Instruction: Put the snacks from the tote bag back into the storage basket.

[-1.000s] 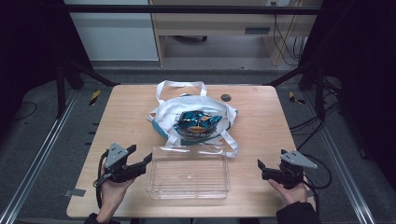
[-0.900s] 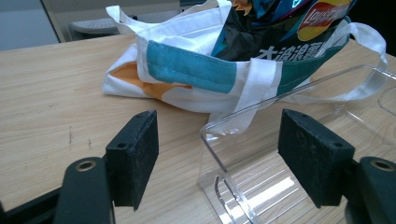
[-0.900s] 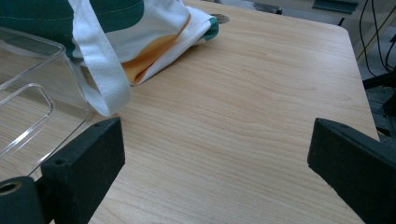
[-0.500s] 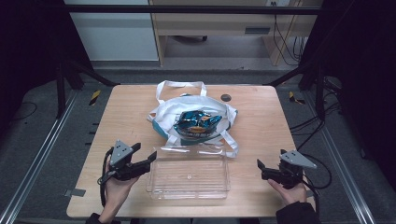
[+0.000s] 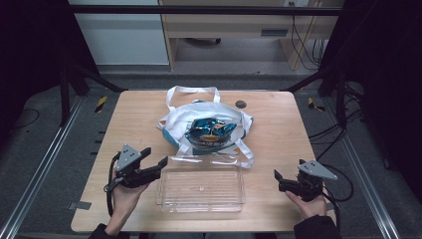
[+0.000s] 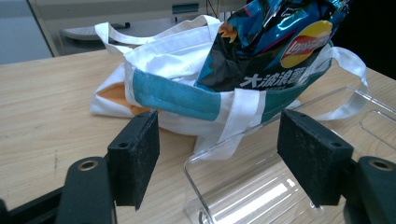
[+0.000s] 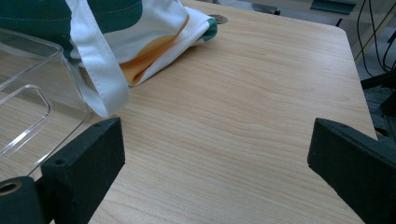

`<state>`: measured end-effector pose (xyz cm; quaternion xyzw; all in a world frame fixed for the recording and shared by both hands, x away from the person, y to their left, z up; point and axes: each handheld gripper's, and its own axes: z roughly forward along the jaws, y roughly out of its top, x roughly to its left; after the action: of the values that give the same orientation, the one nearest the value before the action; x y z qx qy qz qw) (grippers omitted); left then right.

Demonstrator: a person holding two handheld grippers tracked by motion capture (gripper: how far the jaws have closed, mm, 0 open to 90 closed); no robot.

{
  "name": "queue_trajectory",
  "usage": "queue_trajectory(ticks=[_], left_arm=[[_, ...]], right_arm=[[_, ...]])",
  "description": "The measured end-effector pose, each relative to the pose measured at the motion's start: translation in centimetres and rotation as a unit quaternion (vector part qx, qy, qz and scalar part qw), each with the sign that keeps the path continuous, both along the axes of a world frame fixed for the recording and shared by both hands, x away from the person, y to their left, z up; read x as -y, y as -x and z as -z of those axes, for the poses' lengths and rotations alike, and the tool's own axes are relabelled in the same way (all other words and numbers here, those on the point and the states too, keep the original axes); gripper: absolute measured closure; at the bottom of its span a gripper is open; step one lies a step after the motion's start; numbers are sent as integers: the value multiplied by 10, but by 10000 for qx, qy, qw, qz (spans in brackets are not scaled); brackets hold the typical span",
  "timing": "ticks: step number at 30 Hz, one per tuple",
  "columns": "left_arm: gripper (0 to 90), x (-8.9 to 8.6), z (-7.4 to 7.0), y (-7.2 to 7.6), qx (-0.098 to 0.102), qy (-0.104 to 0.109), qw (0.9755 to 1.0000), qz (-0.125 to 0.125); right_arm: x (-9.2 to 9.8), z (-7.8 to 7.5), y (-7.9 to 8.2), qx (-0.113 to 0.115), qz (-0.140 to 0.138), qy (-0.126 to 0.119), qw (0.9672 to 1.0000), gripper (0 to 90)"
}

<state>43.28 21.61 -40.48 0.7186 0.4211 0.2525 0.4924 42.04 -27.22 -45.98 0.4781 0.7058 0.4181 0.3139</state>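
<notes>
Here, the high view shows a light wooden counter (image 5: pixel 278 134) bearing three things in a line from far to near. A white cloth tote bag with a teal band and white strap handles (image 5: pixel 199 117) lies at the centre of the counter, its mouth open upward. A crinkled blue and black foil crisp packet (image 5: pixel 209 130) sits in that mouth, its top showing above the cloth. A clear rectangular plastic tray (image 5: pixel 201 184) rests just in front of the bag, touching one strap at its far edge.

The left tool (image 5: pixel 152 167), held in a hand (image 5: pixel 122 196) at the tray's left side, has its jaws apart and points toward the tray's near-left corner; it grips nothing. In the left gripper view, the left tool (image 6: pixel 219 154) frames the tray's corner (image 6: pixel 205 168) between its black pads, with the bag (image 6: pixel 173 79) and packet (image 6: pixel 271 42) beyond.

The right tool (image 5: pixel 278 180) rests in a hand (image 5: pixel 306 201) near the counter's right front, well apart from the tray, jaws likewise spread and empty. In the right gripper view, the right tool (image 7: pixel 215 149) faces bare wood, with the tray's edge (image 7: pixel 28 70) and a bag strap (image 7: pixel 100 70) at the left.

A small dark round insert (image 5: pixel 241 104) sits in the counter beyond the bag.
</notes>
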Motion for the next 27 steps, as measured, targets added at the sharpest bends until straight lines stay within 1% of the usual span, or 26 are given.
queue_trajectory(ticks=[10,13,21,27], left_arm=[[299,10,-7,-5,46,-18,10000,73],[299,14,-8,-7,61,-56,9999,85],[299,23,-10,-10,87,-27,9999,138],[297,30,-11,-14,107,-84,9998,165]], right_arm=[[-1,-1,1,-3,-20,-39,10000,44],[-1,-1,0,12,-31,-19,10000,44],[-1,0,0,8,-46,-20,10000,44],[-2,0,0,-5,-62,-22,10000,44]])
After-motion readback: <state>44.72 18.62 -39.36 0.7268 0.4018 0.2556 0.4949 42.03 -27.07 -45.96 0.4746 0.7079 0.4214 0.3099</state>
